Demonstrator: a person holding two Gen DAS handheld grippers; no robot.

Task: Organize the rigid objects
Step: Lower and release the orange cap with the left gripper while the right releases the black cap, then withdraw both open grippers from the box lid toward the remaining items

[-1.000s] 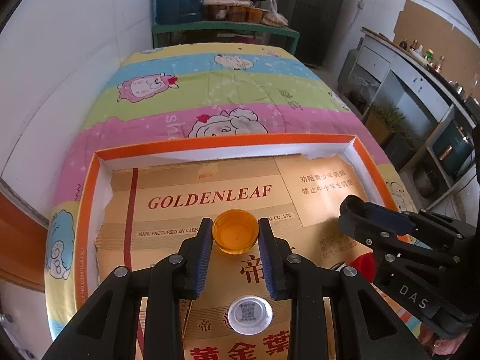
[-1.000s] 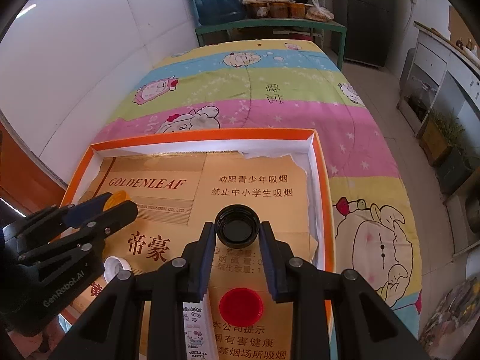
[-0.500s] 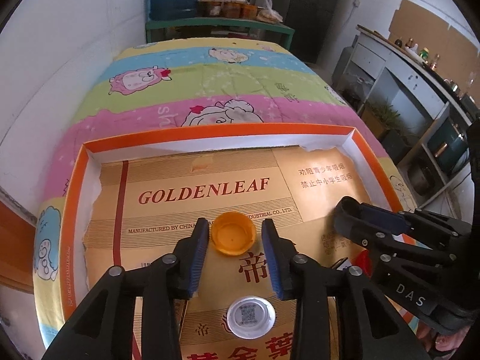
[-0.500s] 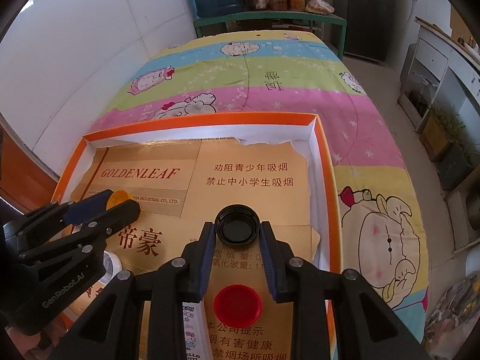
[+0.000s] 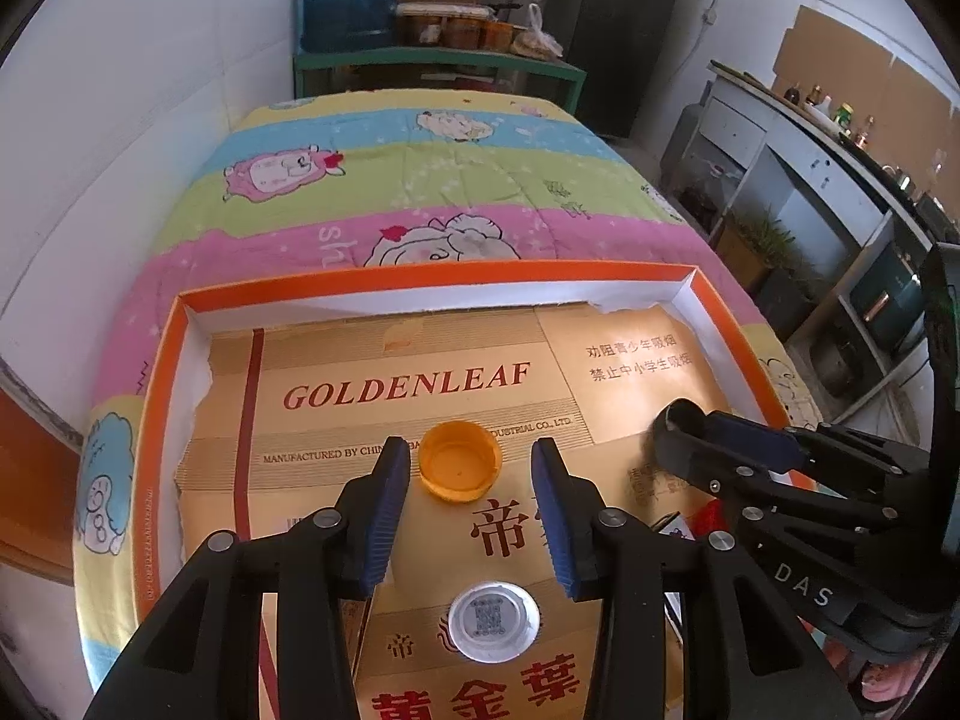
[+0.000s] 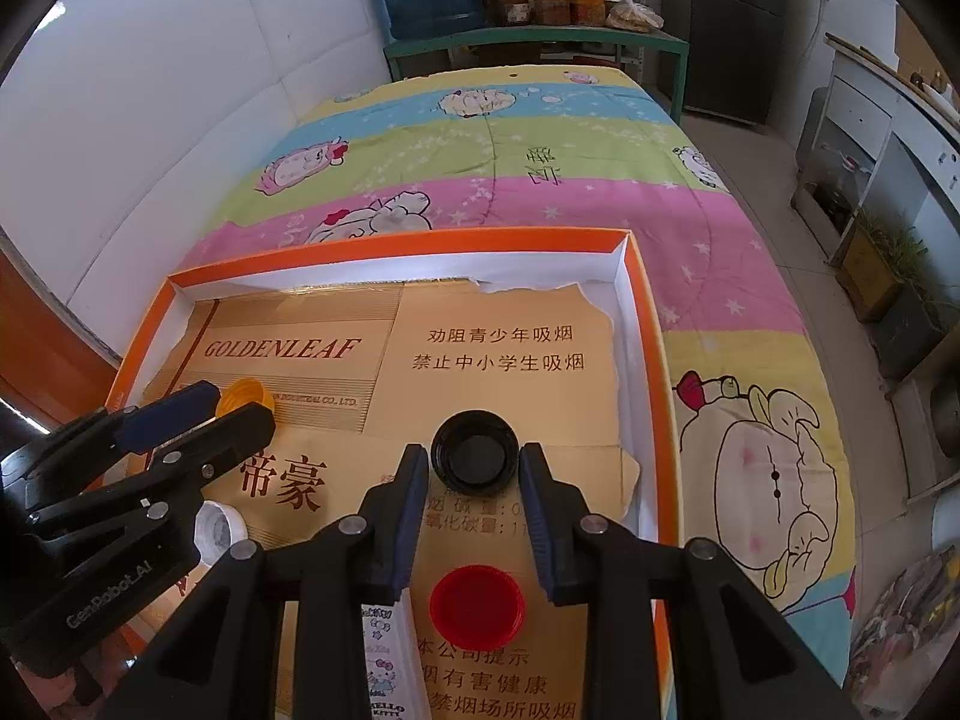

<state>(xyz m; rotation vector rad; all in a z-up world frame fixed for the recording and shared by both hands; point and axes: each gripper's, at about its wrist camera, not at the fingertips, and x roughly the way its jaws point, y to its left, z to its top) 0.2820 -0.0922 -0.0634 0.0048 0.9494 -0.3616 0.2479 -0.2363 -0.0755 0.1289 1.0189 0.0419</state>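
Bed (image 5: 420,204): striped cartoon-sheep quilt, carrying the tray.
Tray (image 5: 157,420): orange-rimmed shallow box, lined with gold GOLDENLEAF cardboard (image 5: 408,384); landmark for all below.
Left gripper (image 5: 471,501): over the tray's near-left part, released, pads wide apart and clear of the cap; a second ago clenched on it, half a second ago just parting.
Right gripper (image 6: 474,495): over the tray's near-right part, pads close against both sides of the black cap, seemingly grasping it; unchanged from the earlier frames.
Red cap (image 6: 477,606): on the tray lining, nearer than the black cap, under the right gripper.
White cap (image 5: 493,621): on the tray lining, nearer than the orange cap, under the left gripper.
Black cap (image 6: 474,459): open side up, near the tray's right wall.
Orange cap (image 5: 459,468): open side up on the lining, centre-left of the tray, dead ahead of the left gripper and nearest that hand; round, no long axis; apparently set down.
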